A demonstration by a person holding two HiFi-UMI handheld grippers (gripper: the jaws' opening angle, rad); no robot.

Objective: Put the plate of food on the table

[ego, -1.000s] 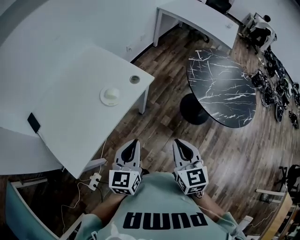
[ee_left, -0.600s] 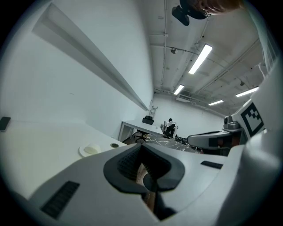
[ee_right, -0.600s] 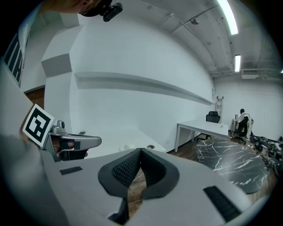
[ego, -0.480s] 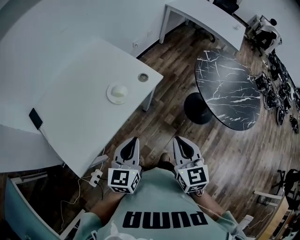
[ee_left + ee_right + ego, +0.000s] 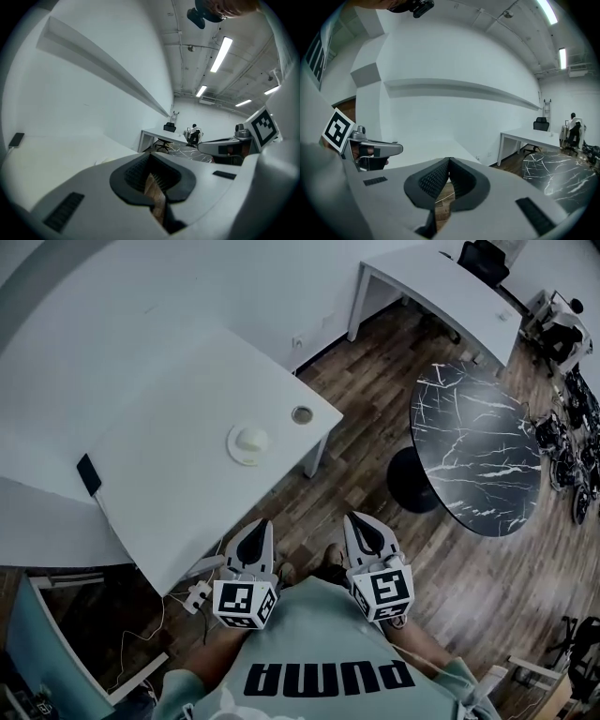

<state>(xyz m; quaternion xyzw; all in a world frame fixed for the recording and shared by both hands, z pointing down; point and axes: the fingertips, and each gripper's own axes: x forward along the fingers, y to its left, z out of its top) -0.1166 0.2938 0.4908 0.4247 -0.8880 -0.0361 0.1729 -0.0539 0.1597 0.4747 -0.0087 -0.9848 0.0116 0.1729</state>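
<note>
A white plate with a pale mound of food sits on the white table, near its right corner. Both grippers are held close to the person's body, over the wooden floor and short of the table. My left gripper is shut and empty, its tips close to the table's near edge. My right gripper is also shut with nothing in it, beside the left one. In the left gripper view the jaws meet at the tip; in the right gripper view the jaws do likewise.
A small round dish lies near the plate and a black phone at the table's left edge. A black marble round table stands to the right, a white desk behind it. A power strip with cables lies on the floor.
The view has shifted so the white table and plate sit closer and more to the right. Both grippers stay shut side by side near the body.
</note>
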